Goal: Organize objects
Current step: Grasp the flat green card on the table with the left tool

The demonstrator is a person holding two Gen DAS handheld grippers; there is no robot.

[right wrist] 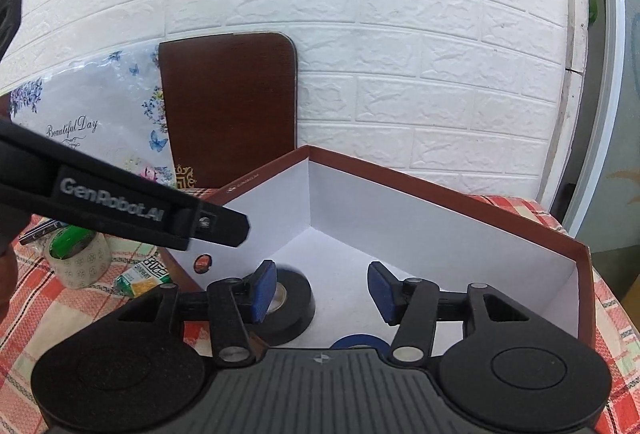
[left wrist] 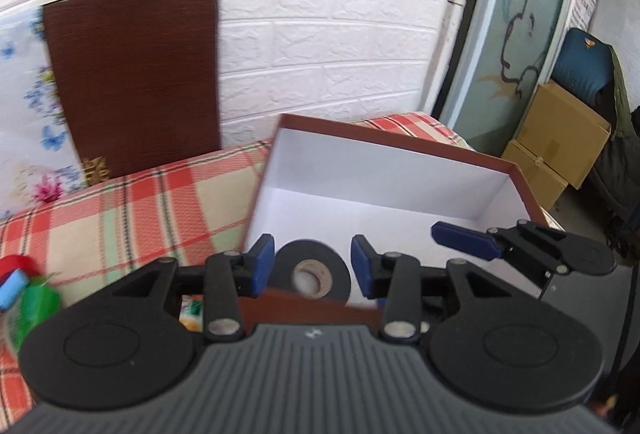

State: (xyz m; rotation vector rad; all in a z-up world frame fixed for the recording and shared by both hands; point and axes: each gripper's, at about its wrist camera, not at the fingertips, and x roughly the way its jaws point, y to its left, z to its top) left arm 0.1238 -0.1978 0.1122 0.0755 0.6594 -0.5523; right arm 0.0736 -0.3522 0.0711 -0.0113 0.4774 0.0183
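A brown box with a white inside (left wrist: 400, 170) (right wrist: 440, 210) stands on the plaid cloth. A black tape roll (left wrist: 312, 272) (right wrist: 288, 298) lies flat on the box floor near its front left corner. My left gripper (left wrist: 313, 268) is open over the box's near wall, its blue pads either side of the roll but apart from it. My right gripper (right wrist: 322, 292) is open inside the box, its left pad over the black roll. A blue tape roll (right wrist: 360, 341) lies on the box floor below my right gripper. The right gripper's fingers (left wrist: 464, 240) also show in the left wrist view.
On the plaid cloth (right wrist: 60, 314) left of the box lie a patterned tape roll (right wrist: 78, 258), a green and yellow packet (right wrist: 142, 276), and red, blue and green items (left wrist: 24, 286). A brown board (right wrist: 228, 106) leans on the white brick wall. Cardboard boxes (left wrist: 556, 150) stand at right.
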